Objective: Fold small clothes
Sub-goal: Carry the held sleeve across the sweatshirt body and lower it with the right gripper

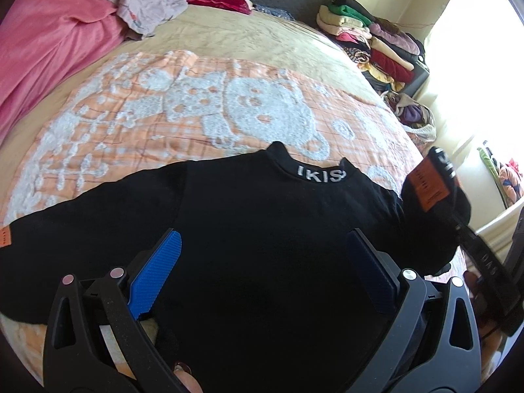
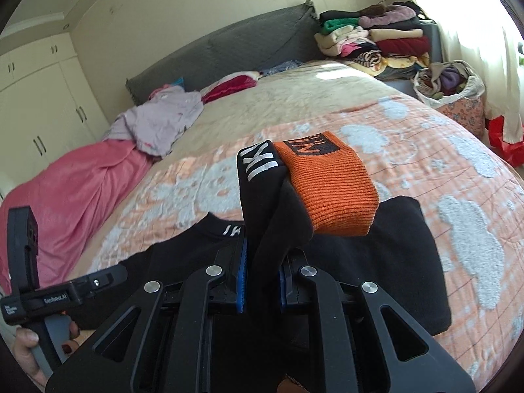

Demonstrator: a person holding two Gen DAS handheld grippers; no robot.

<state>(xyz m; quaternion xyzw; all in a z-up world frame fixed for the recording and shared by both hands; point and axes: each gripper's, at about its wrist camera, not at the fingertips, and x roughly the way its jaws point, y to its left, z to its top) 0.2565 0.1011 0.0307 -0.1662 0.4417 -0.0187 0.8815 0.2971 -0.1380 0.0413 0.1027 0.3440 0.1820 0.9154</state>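
Note:
A small black sweater with white collar lettering lies flat on the bed. Its left sleeve stretches out to an orange cuff. My left gripper hovers open over the sweater's body, its blue pads apart and empty. My right gripper is shut on the sweater's right sleeve and holds it raised above the body, the orange cuff draping forward. The lifted sleeve and cuff also show in the left wrist view.
The orange and white patterned blanket covers the bed. A pink blanket and lilac clothes lie at the far left. A stack of folded clothes and a full bag stand at the far right.

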